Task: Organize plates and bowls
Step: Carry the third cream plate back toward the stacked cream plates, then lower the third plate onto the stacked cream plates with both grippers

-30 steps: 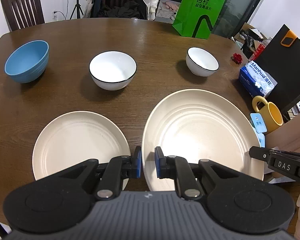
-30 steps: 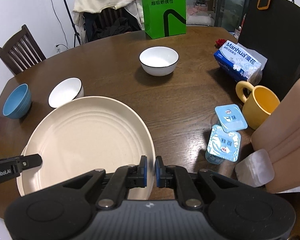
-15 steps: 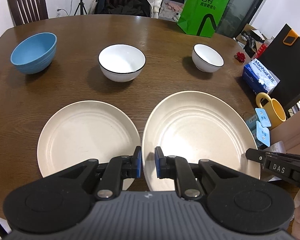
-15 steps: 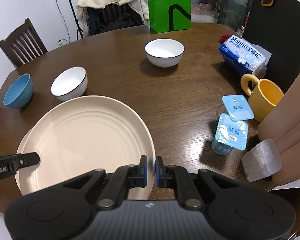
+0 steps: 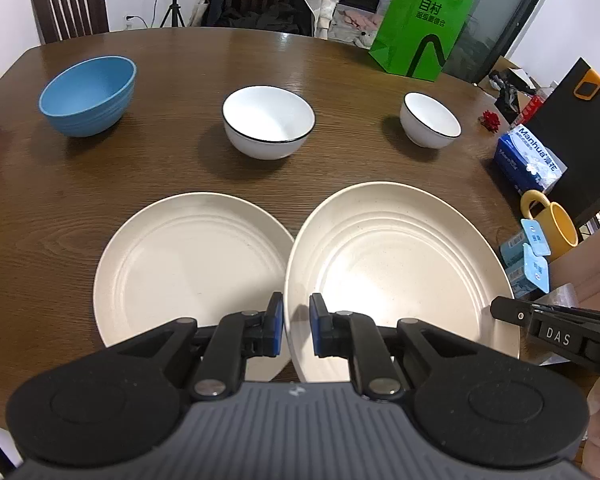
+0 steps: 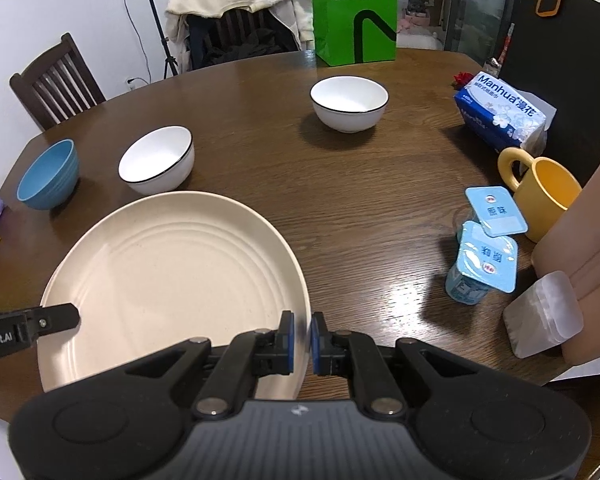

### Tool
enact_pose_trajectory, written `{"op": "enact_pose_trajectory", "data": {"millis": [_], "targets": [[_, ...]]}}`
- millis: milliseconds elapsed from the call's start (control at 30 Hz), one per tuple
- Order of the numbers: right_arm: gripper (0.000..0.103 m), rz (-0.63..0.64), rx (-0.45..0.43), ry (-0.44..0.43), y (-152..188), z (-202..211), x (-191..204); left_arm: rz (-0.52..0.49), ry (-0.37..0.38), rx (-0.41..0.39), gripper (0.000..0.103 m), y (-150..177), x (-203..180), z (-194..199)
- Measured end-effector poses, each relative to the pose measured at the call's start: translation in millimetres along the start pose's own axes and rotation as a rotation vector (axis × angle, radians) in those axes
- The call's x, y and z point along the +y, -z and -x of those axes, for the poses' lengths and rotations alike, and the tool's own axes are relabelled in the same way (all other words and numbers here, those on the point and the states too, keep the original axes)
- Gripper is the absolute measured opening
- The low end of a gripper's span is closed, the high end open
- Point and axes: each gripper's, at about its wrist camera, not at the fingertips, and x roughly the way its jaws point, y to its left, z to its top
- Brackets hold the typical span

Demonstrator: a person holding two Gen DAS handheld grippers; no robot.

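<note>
- Cream plate point(image 5: 396, 264): held off the counter point(image 5: 180, 168), its left edge overlapping a second cream plate point(image 5: 188, 264), apparently lying flat.
- Left hand-held gripper point(image 5: 296, 330): clamped on the held plate's near-left rim.
- Right hand-held gripper point(image 6: 302, 342): clamped on its right rim.
- Blue bowl point(image 5: 88, 96), two white bowls point(image 5: 268, 122) point(image 5: 430, 126): beyond, well apart.

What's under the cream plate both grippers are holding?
Under the held plate the second cream plate lies on the table, its edge peeking out in the right wrist view. How far they overlap, and whether they touch, is covered.
</note>
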Motion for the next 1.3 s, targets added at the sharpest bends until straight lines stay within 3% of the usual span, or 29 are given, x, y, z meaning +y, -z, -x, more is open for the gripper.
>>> {"op": "enact_pose_trajectory", "data": {"millis": [1300], "targets": [[0.008,0.122,0.027,-0.080,-10.0,-38.1,85.0,0.132,-0.062,-0.012,0.014,-2.9,87.6,-3.7]]}}
